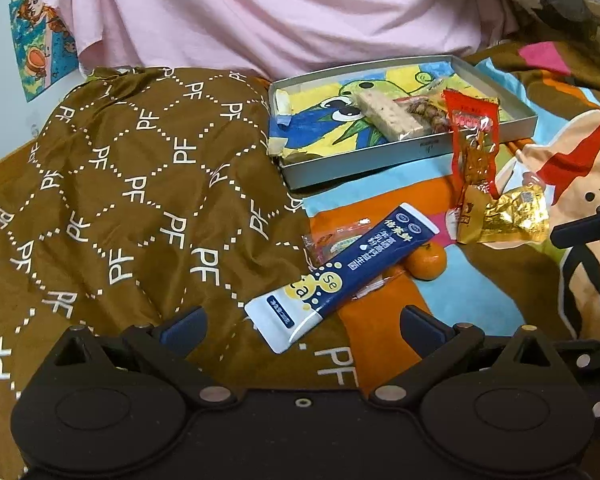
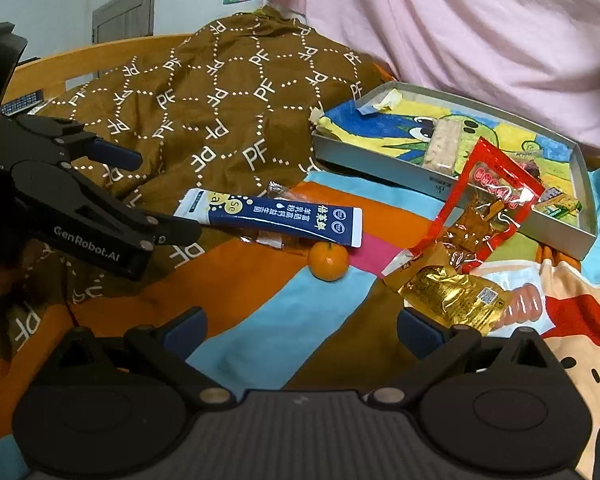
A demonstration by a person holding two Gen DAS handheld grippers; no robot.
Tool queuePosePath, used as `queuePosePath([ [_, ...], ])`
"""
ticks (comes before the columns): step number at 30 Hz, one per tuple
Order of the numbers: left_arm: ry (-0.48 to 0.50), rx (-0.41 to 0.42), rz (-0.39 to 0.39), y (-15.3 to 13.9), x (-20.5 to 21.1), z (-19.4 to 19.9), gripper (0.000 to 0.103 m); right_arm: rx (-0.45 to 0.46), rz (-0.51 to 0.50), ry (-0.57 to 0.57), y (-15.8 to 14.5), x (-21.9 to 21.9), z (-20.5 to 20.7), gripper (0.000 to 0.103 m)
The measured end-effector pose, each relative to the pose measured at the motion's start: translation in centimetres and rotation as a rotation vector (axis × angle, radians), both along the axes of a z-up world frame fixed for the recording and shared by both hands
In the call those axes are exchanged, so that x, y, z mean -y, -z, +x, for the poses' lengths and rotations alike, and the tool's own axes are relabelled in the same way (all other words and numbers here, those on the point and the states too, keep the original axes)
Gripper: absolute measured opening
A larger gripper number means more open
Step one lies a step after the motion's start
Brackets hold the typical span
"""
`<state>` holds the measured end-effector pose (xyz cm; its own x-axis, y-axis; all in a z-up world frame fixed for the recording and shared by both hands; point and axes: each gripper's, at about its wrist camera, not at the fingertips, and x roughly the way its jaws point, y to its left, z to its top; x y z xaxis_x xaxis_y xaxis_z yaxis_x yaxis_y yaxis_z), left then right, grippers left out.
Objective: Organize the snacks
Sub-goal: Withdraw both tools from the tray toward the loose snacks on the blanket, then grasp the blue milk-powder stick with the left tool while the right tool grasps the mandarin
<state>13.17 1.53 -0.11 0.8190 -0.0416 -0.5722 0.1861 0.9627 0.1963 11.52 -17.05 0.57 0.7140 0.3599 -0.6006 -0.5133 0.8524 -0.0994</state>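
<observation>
A grey shallow box [image 1: 512,120] [image 2: 572,236] lined with a cartoon drawing holds a pale cereal bar [image 1: 388,114] [image 2: 442,146] and other small snacks. On the bed lie a blue and white sachet [image 1: 332,280] [image 2: 276,216], a small orange [image 1: 427,263] [image 2: 328,261], a red packet [image 1: 474,136] [image 2: 488,204] leaning on the box's edge, and a gold packet [image 1: 508,216] [image 2: 456,296]. My left gripper [image 1: 300,328] [image 2: 160,196] is open, just short of the sachet's white end. My right gripper [image 2: 302,332] is open and empty, near the gold packet.
A brown quilt printed with "PF" [image 1: 120,200] [image 2: 220,112] is bunched up to the left. A colourful cartoon bedsheet [image 1: 420,312] [image 2: 260,304] lies under the snacks. The person's pink shirt [image 1: 260,12] [image 2: 480,40] is behind the box.
</observation>
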Motion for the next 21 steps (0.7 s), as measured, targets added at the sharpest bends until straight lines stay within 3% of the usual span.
queuePosePath([
  [8,0.021,0.009,0.061,0.1,0.5,1.6,0.102,-0.013,0.016,0.045,0.4,0.0,2.1,0.103],
  [14,0.041,0.019,0.155,0.5,1.0,2.9,0.102,0.029,-0.004,0.082,0.3,0.0,3.9,0.103],
  [18,0.096,0.020,0.200,0.5,1.7,3.6,0.102,0.043,-0.039,0.102,0.5,0.0,5.2,0.103],
  [21,0.149,0.023,0.256,0.7,2.6,3.9,0.102,0.025,-0.061,0.048,0.7,0.0,6.0,0.103],
])
